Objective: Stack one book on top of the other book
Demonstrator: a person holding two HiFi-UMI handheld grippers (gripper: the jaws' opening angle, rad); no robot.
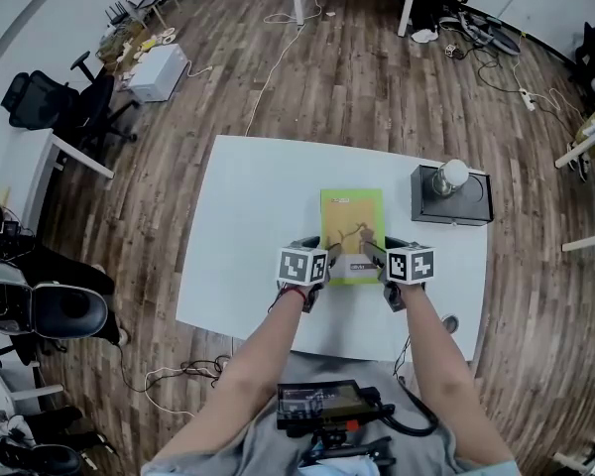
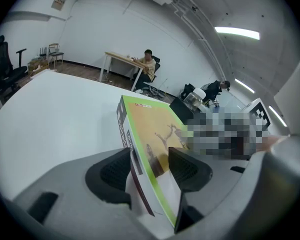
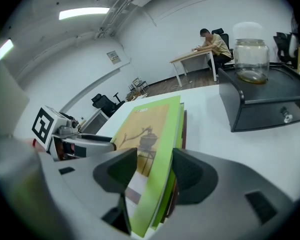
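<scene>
Two books lie stacked on the white table [image 1: 248,226]. The top book [image 1: 352,221] has a green and yellow cover. Under it, the lower book [image 2: 123,126] shows only its dark and white spine; in the right gripper view its dark edge [image 3: 183,129] peeks out below the green top book [image 3: 150,129]. My left gripper [image 1: 329,256] holds the stack's near left corner and my right gripper [image 1: 373,254] the near right corner. In each gripper view the jaws stand on either side of both books, with the left gripper [image 2: 149,169] and the right gripper [image 3: 155,171] pressing on the stack.
A black box [image 1: 451,198] with a glass jar [image 1: 454,175] on it stands on the table right of the books, close to the right gripper's side [image 3: 262,101]. Office chairs [image 1: 55,102] and desks stand around the room. A person sits at a far desk [image 3: 212,41].
</scene>
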